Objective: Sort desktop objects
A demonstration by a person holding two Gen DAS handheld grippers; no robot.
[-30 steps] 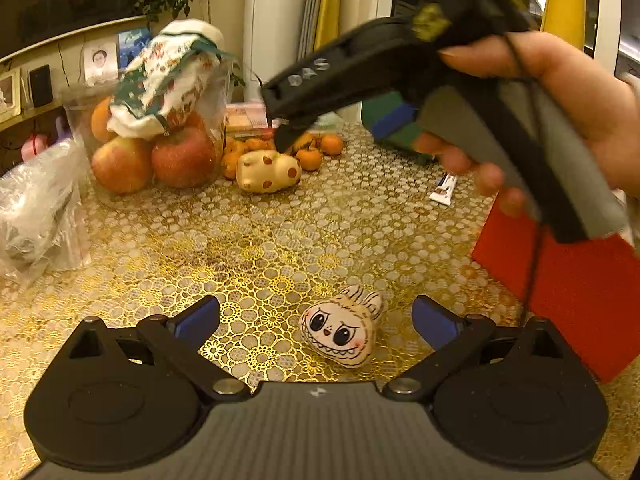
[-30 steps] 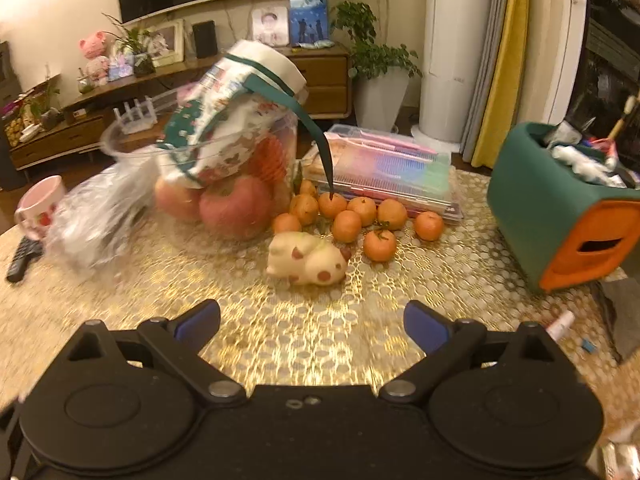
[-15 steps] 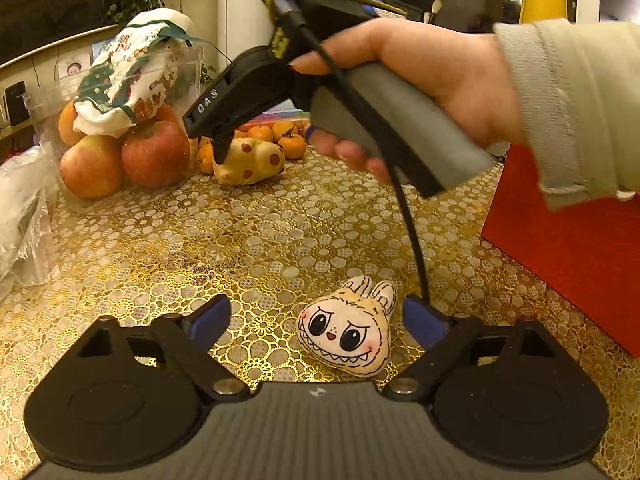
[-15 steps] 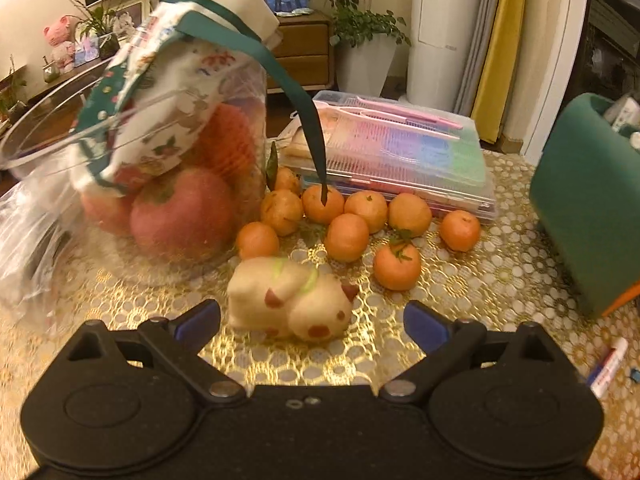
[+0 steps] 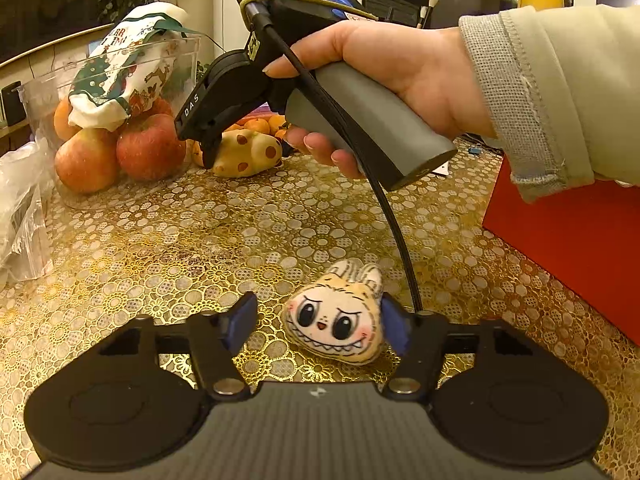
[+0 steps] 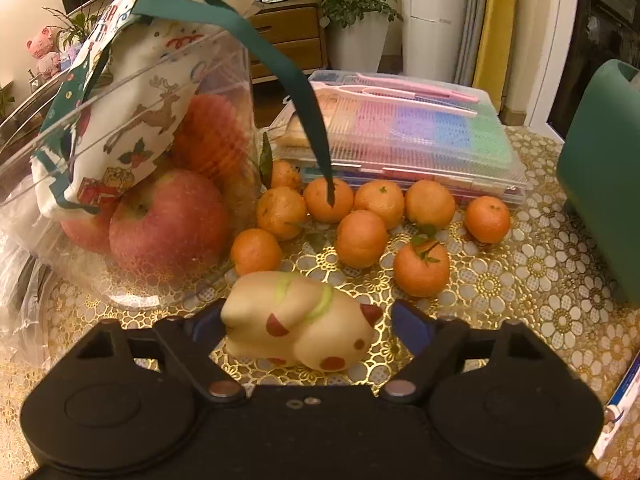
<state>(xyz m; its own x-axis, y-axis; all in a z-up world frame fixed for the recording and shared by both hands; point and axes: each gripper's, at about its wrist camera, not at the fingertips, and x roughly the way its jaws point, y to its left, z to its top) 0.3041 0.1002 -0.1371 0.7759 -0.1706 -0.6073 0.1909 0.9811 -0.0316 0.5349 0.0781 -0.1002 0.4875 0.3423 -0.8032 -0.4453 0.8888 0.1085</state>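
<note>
A cream plush face toy (image 5: 336, 320) with big eyes and rabbit ears lies on the gold lace tablecloth (image 5: 200, 240). My left gripper (image 5: 318, 326) straddles it with its jaws closing. The right pad (image 5: 394, 330) is at the toy's side, and a gap remains by the left pad (image 5: 240, 322). Farther back, a cream animal toy with red spots (image 6: 300, 328) lies between the fingers of my right gripper (image 6: 308, 330). Its jaws are closing too, with a gap at the right pad (image 6: 412, 332). In the left wrist view a hand (image 5: 400, 80) holds that gripper over the spotted toy (image 5: 248, 152).
A clear tub (image 6: 120, 208) of apples with a Christmas cloth bag stands just left of the spotted toy. Several tangerines (image 6: 360, 236) and a clear bead box (image 6: 420, 140) lie behind it. A green bin (image 6: 600, 180) is at the right, a red box (image 5: 568, 248) right of the plush, and a plastic bag (image 5: 20, 216) far left.
My right gripper came down and forward until the spotted toy lay between its fingers. The left jaws narrowed around the plush face. The hand moved left across the left wrist view.
</note>
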